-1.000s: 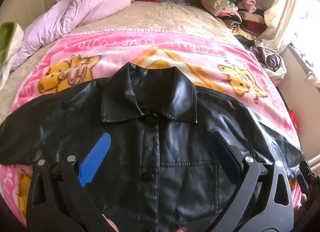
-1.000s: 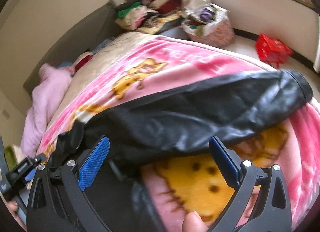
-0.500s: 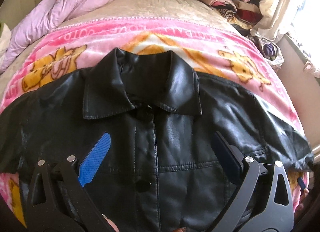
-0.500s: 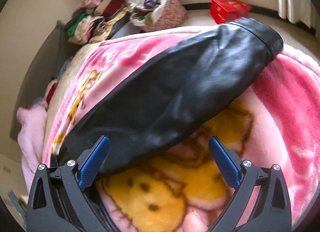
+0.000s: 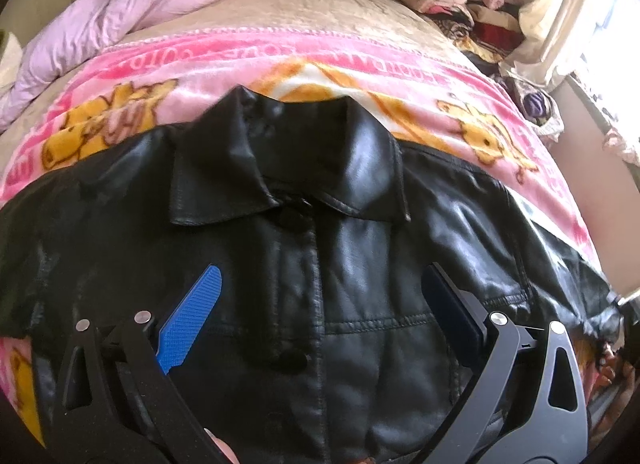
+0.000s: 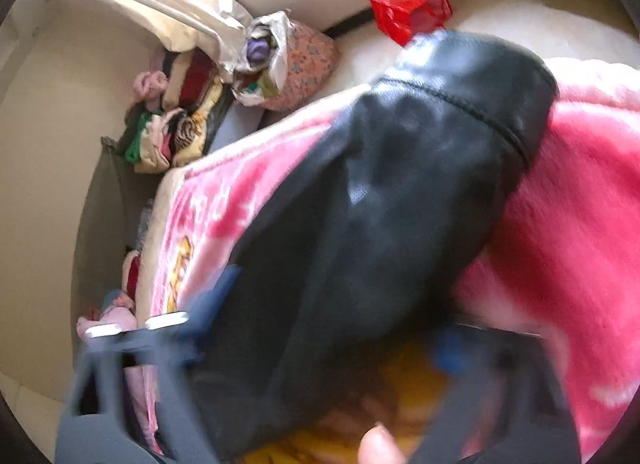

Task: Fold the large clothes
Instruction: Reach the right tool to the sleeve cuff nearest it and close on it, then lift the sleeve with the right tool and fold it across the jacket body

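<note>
The black jacket (image 5: 340, 264) lies flat, front up, on a pink blanket (image 5: 360, 59) on the bed, right under the left claw (image 5: 320, 304). That claw is wide open and holds nothing. The right claw (image 6: 332, 328) is closing around the jacket's sleeve (image 6: 400, 183), which lies between its blurred fingers.
</note>
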The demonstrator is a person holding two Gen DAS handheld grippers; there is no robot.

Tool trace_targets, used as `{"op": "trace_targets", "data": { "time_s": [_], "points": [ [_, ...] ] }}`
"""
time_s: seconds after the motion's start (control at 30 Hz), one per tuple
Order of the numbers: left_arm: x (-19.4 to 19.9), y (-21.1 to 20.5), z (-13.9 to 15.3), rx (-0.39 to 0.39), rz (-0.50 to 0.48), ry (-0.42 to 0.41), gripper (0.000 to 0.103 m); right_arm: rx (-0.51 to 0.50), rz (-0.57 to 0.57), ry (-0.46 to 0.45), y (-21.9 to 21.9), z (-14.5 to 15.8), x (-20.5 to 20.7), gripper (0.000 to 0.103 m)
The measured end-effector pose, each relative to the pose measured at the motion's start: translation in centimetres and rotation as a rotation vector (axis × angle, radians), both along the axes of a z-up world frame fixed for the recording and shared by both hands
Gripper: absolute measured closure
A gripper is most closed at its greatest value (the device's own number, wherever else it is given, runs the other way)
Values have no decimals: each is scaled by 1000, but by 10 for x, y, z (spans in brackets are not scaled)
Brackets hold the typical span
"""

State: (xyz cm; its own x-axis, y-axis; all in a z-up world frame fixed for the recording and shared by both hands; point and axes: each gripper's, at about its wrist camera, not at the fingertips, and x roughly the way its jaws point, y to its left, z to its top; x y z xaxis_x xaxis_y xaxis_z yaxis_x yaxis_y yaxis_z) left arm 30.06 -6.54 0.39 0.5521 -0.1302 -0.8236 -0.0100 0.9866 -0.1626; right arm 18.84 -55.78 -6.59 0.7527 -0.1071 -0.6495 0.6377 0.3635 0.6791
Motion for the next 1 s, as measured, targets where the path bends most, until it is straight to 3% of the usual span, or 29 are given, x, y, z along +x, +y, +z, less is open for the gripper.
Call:
{"op": "trace_targets", "data": {
  "time_s": [0.07, 0.17, 0.37, 0.57, 0.8, 1.0],
  "points": [
    [-1, 6, 4, -3, 12, -9, 9, 30, 8, -24, -5, -3, 2, 81],
    [-4, 14, 11, 0, 13, -28, 9, -35, 24, -37, 0, 12, 7, 89],
    [-4, 20, 18, 1, 3, -38, 9, -145, 92, -139, 15, 53, 14, 92],
    [-6, 30, 20, -23, 21, -18, 9, -272, 238, -233, 52, 99, 30, 94],
    [-11, 56, 28, -93, 47, -28, 9, -433, 516, -363, 136, 150, 52, 94],
    [-18, 77, 35, -143, 54, -45, 9, -496, 811, -442, 227, 164, 64, 94]
  ]
}}
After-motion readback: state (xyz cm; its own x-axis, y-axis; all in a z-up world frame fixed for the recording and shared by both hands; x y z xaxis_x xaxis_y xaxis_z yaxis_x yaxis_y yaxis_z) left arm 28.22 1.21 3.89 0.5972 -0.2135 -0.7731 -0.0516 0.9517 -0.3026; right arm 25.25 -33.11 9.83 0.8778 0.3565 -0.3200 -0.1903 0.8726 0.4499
